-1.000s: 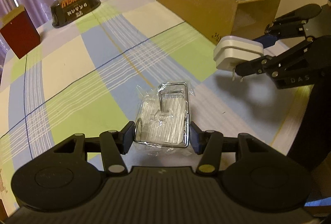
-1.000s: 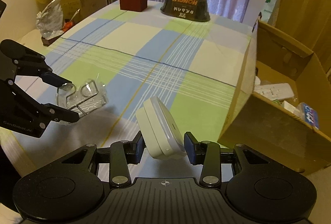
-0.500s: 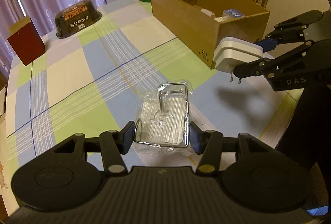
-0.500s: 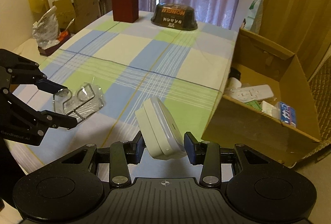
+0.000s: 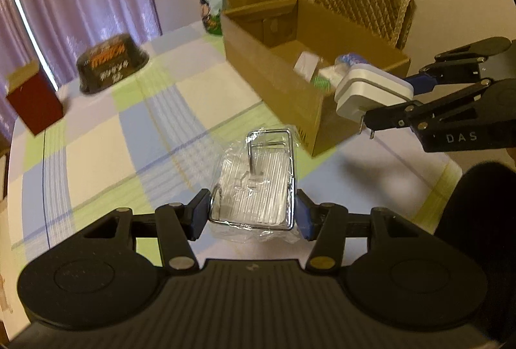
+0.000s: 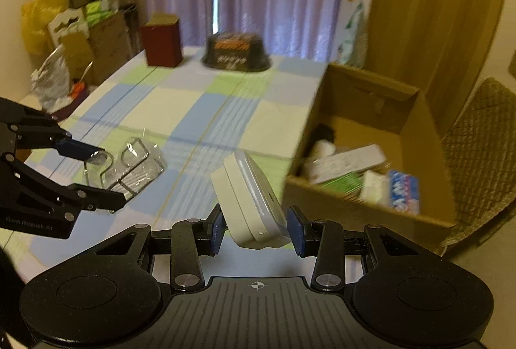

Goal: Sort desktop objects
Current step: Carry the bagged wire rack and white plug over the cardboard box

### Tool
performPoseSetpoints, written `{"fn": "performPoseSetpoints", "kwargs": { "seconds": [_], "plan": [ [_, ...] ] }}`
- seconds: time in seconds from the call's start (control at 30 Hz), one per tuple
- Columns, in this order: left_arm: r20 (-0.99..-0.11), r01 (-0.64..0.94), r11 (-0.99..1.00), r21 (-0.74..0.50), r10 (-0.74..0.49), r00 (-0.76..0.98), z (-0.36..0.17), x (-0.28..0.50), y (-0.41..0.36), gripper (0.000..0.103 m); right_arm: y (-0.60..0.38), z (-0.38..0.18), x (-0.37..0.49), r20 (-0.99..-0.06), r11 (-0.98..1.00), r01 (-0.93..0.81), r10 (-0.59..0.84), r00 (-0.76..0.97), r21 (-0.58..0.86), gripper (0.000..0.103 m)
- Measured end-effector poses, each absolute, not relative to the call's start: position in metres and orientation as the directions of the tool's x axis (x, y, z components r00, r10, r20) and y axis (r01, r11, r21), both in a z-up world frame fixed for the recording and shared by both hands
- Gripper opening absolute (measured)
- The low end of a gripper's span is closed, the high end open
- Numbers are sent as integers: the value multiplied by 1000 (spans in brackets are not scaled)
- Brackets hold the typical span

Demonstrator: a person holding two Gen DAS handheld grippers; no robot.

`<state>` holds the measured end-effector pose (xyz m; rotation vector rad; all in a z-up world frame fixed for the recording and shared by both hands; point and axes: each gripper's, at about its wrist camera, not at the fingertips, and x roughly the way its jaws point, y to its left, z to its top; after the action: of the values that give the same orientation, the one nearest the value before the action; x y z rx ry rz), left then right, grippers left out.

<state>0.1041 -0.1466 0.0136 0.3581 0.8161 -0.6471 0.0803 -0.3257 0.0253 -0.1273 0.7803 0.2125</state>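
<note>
Gripping a wrapped wire rack (image 5: 254, 184) between its pads, the left gripper (image 5: 251, 215) holds it above the checked bench (image 5: 96, 155). The right gripper (image 6: 254, 228) clamps a white charger (image 6: 251, 204), tilted, beside the open cardboard box (image 6: 416, 136) at the bench's edge.

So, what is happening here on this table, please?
A person is sorting desk items with two handheld grippers. The left gripper holds a wire rack in clear plastic wrap above the checked tablecloth. The right gripper holds a white plug adapter near the open cardboard box, which already contains several items.
</note>
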Motion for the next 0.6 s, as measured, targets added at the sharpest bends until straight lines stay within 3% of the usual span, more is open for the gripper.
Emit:
{"fn": "performPoseSetpoints", "kwargs": {
  "seconds": [0.6],
  "plan": [
    [-700, 706, 707, 38, -486, 524, 52, 167, -268, 49, -426, 55, 148, -681, 997, -65, 18, 732, -43, 40]
  ]
}}
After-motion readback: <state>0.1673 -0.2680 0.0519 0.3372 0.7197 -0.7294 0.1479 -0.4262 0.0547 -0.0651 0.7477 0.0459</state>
